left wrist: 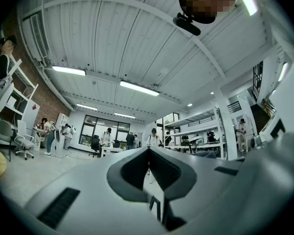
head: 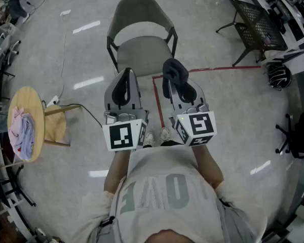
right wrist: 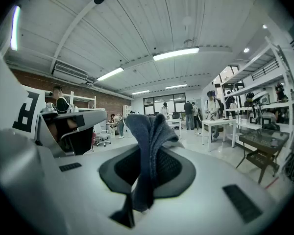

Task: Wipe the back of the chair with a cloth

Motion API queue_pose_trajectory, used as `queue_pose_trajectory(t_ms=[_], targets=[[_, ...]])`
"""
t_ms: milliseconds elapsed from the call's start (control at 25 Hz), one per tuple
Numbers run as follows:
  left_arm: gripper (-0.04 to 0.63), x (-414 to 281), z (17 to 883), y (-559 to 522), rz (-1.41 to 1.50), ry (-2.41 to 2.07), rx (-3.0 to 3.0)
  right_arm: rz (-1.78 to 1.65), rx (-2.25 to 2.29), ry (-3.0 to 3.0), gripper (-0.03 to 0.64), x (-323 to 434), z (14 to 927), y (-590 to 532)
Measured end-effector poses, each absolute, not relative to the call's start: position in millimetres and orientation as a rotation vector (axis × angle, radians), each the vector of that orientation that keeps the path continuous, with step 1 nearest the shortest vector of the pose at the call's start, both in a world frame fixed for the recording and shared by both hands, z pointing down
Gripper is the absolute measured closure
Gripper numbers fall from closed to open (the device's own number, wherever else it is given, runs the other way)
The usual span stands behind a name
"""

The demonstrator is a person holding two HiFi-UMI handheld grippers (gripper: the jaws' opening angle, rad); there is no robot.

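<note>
The right gripper point(head: 173, 84) is pressed shut on a dark blue cloth point(head: 175, 71). In the right gripper view the cloth point(right wrist: 148, 146) is pinched between the two jaws. Its top sticks up past the jaw tips and flops over, and one end hangs down at the back. The left gripper point(head: 125, 75) is held just beside the right one. In the left gripper view its jaws are pressed together at the tips, and nothing is seen between them. A cube with black and white squares is seen at the near end of each gripper, the left cube point(head: 125, 134) and the right cube point(head: 196, 127).

Both grippers are pointed at a grey-green chair point(head: 142, 52) with dark legs. In the head view the cloth is seen over the front right corner of the seat. The back of the chair point(head: 141, 11) is on the far side of the seat, well apart from the cloth.

A red line point(head: 213, 69) is laid on the grey floor, running right from the chair and down between the grippers. Two shoes point(head: 157, 135) are seen below the grippers. Off to the left a round wooden stool point(head: 40, 115) is placed, with pink and pale rags point(head: 21, 130) piled on it. A black and white helmet point(head: 279, 76) is seen on the floor at the far right.
</note>
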State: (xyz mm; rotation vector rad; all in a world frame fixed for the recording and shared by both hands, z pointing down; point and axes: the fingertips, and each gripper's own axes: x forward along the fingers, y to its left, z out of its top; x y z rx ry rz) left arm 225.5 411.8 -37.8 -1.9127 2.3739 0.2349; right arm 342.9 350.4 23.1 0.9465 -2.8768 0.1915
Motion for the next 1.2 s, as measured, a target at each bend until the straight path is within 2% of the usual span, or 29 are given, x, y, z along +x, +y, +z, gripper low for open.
queue_pose_trajectory(t_ms=[920,1200], targets=[[0.580,263.1,-17.3,400.7,0.177,2.420,-1.848,0.287,0.882,-2.964,0.558,395.1,44.6,330.1],[0.581,236.1,-7.9,383.5,0.210,2.435,-1.818,0.292,0.851,-2.952,0.557,387.1,56.0,314.0]])
